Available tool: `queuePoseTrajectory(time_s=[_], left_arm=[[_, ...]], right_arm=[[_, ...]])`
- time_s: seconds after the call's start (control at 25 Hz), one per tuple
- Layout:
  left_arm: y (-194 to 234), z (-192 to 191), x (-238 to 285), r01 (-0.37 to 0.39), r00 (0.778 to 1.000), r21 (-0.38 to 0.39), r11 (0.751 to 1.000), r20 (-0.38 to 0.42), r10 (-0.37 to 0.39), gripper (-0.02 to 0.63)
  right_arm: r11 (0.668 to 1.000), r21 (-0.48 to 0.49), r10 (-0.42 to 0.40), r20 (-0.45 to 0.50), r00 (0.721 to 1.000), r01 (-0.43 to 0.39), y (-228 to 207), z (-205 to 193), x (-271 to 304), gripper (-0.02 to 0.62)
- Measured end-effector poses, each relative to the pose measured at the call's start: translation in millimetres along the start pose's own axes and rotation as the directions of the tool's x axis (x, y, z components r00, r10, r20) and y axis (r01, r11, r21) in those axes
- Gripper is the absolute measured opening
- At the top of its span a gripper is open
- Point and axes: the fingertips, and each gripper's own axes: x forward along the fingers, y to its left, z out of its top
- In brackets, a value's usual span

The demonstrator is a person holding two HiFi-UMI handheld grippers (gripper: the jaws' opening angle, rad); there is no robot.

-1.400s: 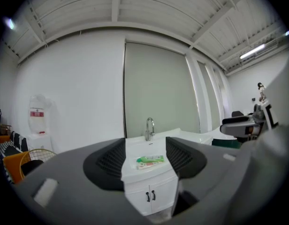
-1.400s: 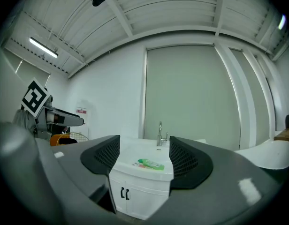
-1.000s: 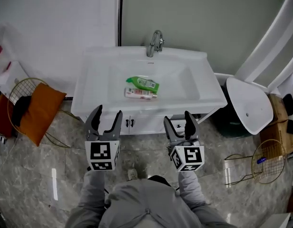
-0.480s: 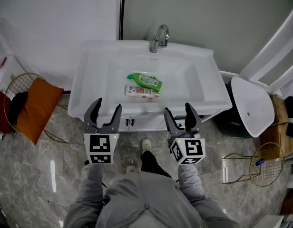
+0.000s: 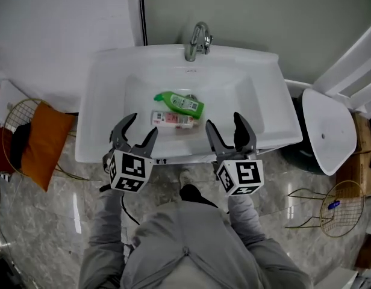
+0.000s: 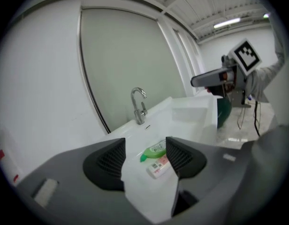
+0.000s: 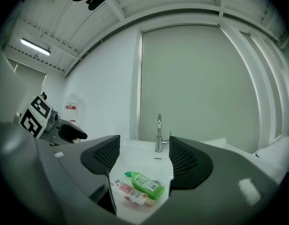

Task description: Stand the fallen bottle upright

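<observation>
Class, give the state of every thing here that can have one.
Green bottle: lying on its side in the sink.
Pink-and-white bottle: lying on its side beside it.
Faucet: no water running.
Left hand-held gripper: open, empty.
Right hand-held gripper: open, empty.

A white washbasin [image 5: 99, 112] fills the middle of the frame, with a chrome tap [image 5: 197, 40] at its upper edge and two bottles lying on their sides in the bowl: a green bottle [image 5: 180, 104] and, just below it, a white bottle [image 5: 172, 120] with pink print. The left gripper [image 5: 143, 125] and right gripper [image 5: 223, 122] reach over the lower rim, jaws apart and empty. An orange cushion [image 5: 44, 140] lies at the left edge, and a wire basket [image 5: 342, 206] stands at lower right.
</observation>
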Motion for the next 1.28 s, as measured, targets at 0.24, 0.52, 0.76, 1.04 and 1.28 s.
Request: queuePoseTrajectory(time_s=[0.24, 0.52, 0.76, 1.04, 1.28], left_arm=[[-15.3, -13.3, 77.9, 0.145, 0.981, 0.145, 0.979, -0.152, -0.123, 0.298], [-48.2, -46.1, 137.4, 0.406, 0.879, 0.263, 0.875, -0.374, -0.295, 0.299], [-79.6, -74.9, 171.4, 0.595, 0.75, 0.279, 0.754, -0.529, -0.396, 0.328], [-99.1, -113.2, 194.2, 0.722, 0.612, 0.245, 0.647, -0.661, -0.434, 0.331], [-111.9, -136.8, 204.1, 0.786, 0.497, 0.148, 0.6, -0.729, -0.471, 0.345]], right_arm=[[0.999, 0.032, 0.015, -0.037, 0.999, -0.014, -40.0, -13.9, 40.1, 0.328], [0.997, 0.074, 0.025, -0.075, 0.997, -0.02, -70.4, -31.6, 64.4, 0.328], [0.994, 0.104, 0.021, -0.091, 0.996, -0.011, -95.3, -44.1, 74.2, 0.328], [0.991, 0.137, 0.017, -0.126, 0.992, 0.0, -113.0, -61.1, 83.9, 0.328], [0.988, 0.156, 0.024, -0.145, 0.989, -0.001, -126.7, -71.8, 95.3, 0.328]])
